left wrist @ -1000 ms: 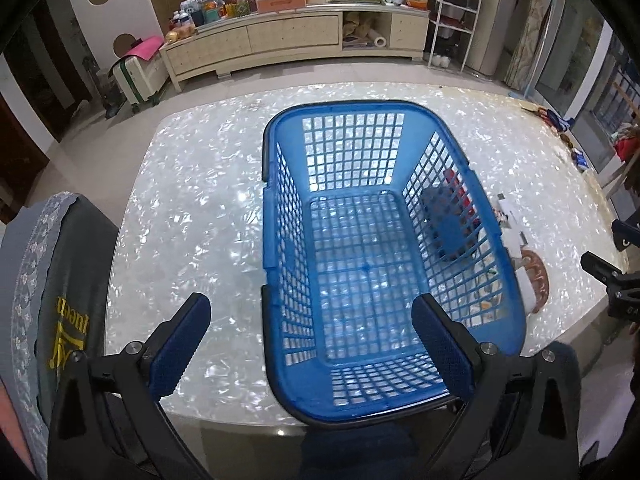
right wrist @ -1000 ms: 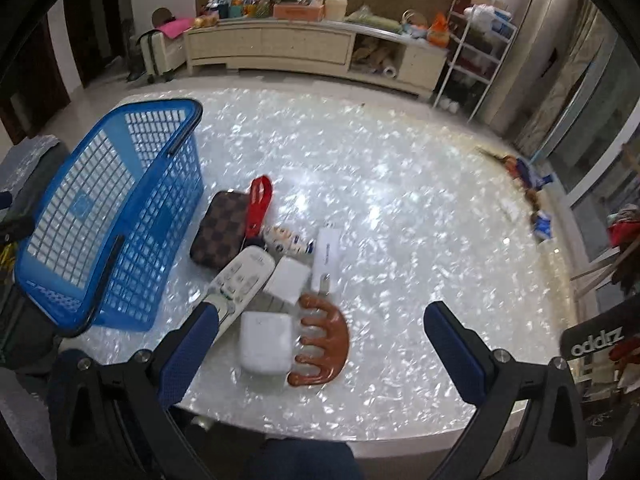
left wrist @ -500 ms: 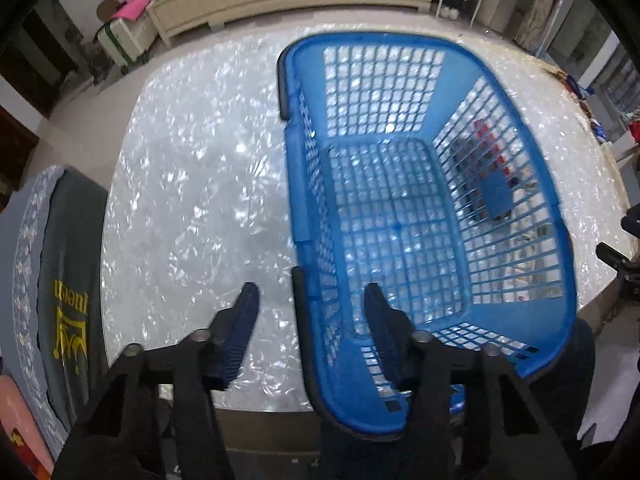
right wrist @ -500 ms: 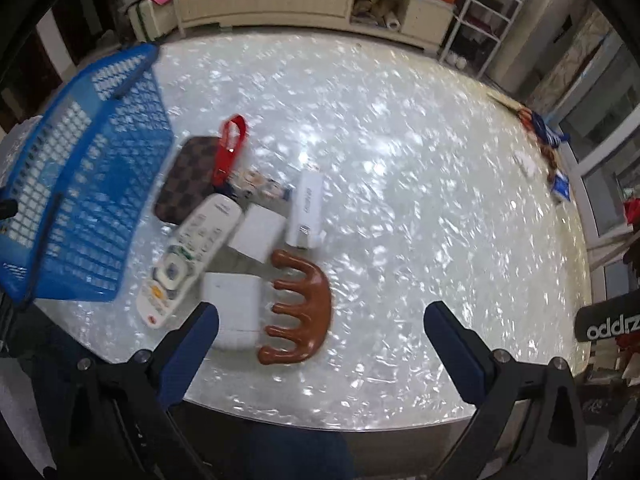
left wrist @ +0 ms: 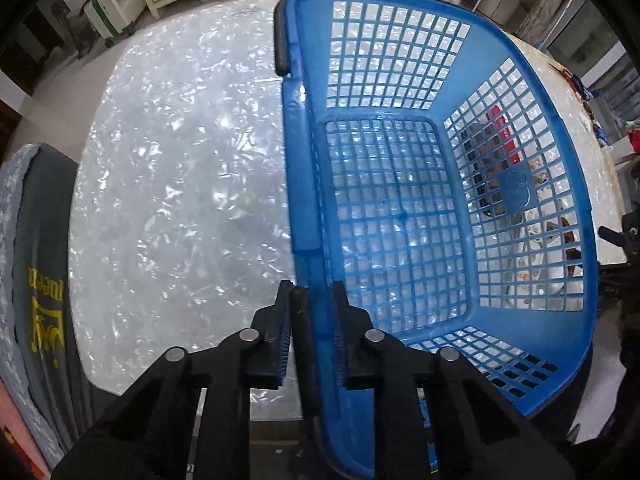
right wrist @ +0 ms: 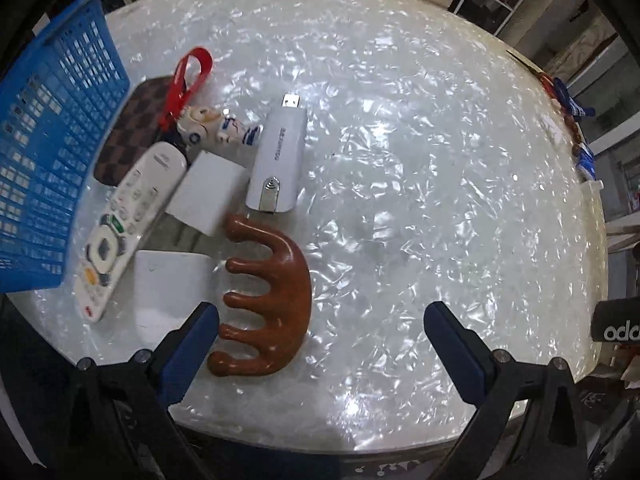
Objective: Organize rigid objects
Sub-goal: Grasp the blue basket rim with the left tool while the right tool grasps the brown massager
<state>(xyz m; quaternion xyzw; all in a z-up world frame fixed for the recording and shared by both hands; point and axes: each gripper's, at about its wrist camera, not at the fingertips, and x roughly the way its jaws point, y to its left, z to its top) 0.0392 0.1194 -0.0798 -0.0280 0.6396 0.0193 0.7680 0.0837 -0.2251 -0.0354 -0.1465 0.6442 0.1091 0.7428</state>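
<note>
Looking down past our grippers, we find the sorting barely begun: the brown wooden claw-shaped massager, white remote control, white USB dongle and checked brown pouch all lie on the pearly counter, and the blue plastic lattice basket holds nothing. Our left gripper has just closed, clamping the basket's near rim. Our right gripper hangs wide apart, empty, beside the massager.

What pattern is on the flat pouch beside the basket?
A brown checkerboard, on the pouch with the red strap; clearest in the right wrist view.
</note>
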